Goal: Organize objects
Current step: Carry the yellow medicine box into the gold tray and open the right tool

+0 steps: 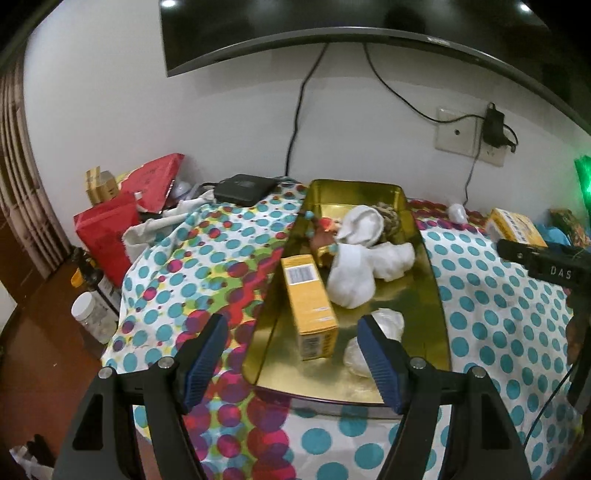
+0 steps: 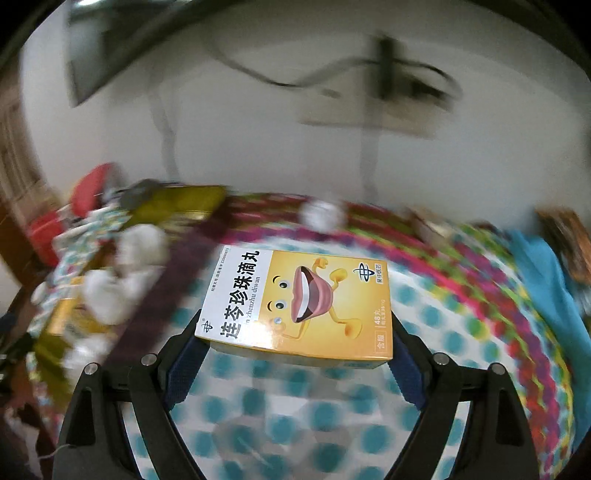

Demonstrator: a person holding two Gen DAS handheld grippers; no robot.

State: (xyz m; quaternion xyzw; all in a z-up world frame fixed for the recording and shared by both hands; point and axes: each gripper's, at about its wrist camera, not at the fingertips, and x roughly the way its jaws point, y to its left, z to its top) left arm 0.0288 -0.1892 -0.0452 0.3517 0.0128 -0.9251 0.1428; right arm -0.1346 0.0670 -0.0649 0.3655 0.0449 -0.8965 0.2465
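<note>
Here the medicine box (image 2: 295, 306) sits clamped between right fingers (image 2: 404, 363) (lifted).

- The left black plastic two-finger gripper (image 1: 293, 345) has angular, triangular-cutout arms, round silver screw heads at the joints and ribbed dark-blue pads (image 1: 207, 354).
- The right black plastic two-finger gripper (image 2: 295, 354) is built alike: silver screws, dark-blue pads (image 2: 406, 373).
- In the left view its body bears white letters "DAS".

Right wrist background: motion-blurred; tablecloth (image 2: 461, 332) dots smear, gold tray (image 2: 184, 206) is indistinct.
Television (image 1: 332, 22): cut off by the top edge.
Gold tray contents: a brown item (image 1: 388, 218) is half hidden behind white socks (image 1: 360, 258).
</note>
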